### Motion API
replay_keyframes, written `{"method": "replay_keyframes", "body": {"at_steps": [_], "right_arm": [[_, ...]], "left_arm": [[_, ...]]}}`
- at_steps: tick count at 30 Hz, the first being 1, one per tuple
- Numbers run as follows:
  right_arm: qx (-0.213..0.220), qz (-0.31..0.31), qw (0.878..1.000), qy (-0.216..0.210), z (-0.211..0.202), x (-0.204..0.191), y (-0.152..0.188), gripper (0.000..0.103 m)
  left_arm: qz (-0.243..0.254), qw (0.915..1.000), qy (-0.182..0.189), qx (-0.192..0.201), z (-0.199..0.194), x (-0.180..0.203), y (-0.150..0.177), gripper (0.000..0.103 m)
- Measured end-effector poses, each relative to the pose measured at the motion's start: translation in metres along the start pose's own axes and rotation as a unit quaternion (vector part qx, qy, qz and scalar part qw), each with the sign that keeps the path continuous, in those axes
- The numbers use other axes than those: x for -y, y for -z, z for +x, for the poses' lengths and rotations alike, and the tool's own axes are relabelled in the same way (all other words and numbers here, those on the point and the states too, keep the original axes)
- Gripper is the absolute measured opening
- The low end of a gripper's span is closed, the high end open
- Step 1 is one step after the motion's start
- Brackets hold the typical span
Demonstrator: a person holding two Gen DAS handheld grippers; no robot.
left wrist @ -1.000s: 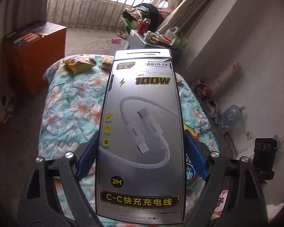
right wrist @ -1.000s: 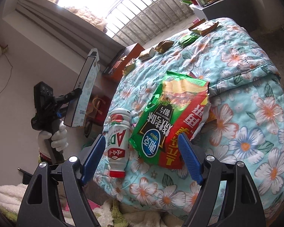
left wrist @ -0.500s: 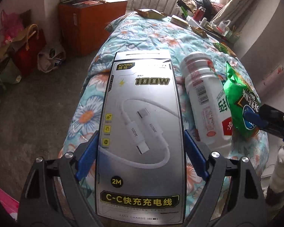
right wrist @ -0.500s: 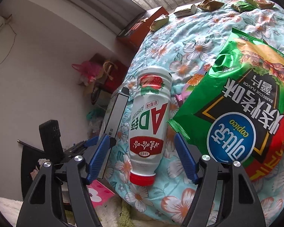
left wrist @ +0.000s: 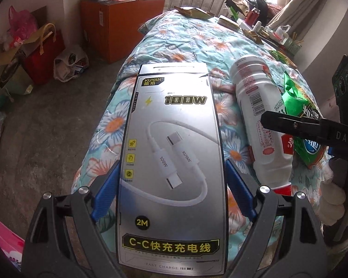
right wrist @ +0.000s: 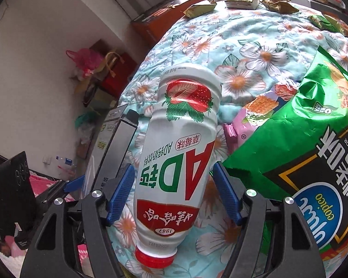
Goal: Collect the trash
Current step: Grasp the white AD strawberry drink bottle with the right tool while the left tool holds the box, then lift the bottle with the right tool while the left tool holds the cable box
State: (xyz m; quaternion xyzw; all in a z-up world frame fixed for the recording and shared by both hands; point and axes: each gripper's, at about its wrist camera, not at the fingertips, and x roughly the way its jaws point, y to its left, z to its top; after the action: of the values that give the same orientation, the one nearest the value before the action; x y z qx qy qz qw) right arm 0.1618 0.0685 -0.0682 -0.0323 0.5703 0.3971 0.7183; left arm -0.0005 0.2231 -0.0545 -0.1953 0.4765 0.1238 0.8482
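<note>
Early going. Left gripper (left wrist: 171,180) jaws pinching the charging-cable box (left wrist: 171,162), long axis running away from the camera, just left of the yogurt-drink bottle (right wrist: 174,159). Right gripper (right wrist: 174,192) jaws closing astride that bottle on the bed (right wrist: 255,37), red cap toward camera. Chip bag (right wrist: 301,139), far wrappers (right wrist: 198,9) uncollected.

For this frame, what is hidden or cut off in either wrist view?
- Left wrist view: the cable box, gripped by the left gripper, covers the quilt behind it.
- Left wrist view: the right gripper's finger crosses the white bottle; the green chip bag is mostly hidden.
- Right wrist view: the right gripper is closing around the bottle; pad contact is unclear.
- Right wrist view: the chip bag covers most of a pink packet.
</note>
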Motion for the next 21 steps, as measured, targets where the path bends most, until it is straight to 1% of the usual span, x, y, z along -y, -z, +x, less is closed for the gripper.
{"method": "replay_keyframes", "body": {"at_steps": [1, 3, 10, 16, 19, 21], "right_arm": [[0.001, 0.0, 1.0, 0.001, 0.002, 0.001, 0.0, 0.063], [0.0, 0.006, 1.0, -0.007, 0.002, 0.002, 0.001, 0.062], [-0.007, 0.005, 1.0, -0.023, -0.013, 0.002, 0.014, 0.061], [-0.033, 0.003, 0.998, -0.049, -0.026, 0.008, 0.037, 0.061], [-0.048, -0.001, 0.998, -0.051, -0.027, 0.009, 0.048, 0.061], [-0.05, -0.005, 0.997, -0.051, -0.028, 0.007, 0.052, 0.062]], "left_arm": [[0.0, 1.0, 0.0, -0.001, 0.0, 0.0, 0.0, 0.082], [-0.001, 1.0, 0.001, -0.004, -0.002, 0.0, 0.0, 0.082], [-0.003, 0.9999, 0.0, -0.011, -0.006, -0.001, 0.001, 0.082], [-0.003, 0.9996, 0.011, -0.027, -0.006, 0.003, 0.003, 0.083], [-0.002, 0.9995, 0.009, -0.029, -0.003, 0.006, 0.004, 0.083], [-0.01, 0.9993, 0.008, -0.034, 0.001, 0.005, 0.003, 0.083]]}}
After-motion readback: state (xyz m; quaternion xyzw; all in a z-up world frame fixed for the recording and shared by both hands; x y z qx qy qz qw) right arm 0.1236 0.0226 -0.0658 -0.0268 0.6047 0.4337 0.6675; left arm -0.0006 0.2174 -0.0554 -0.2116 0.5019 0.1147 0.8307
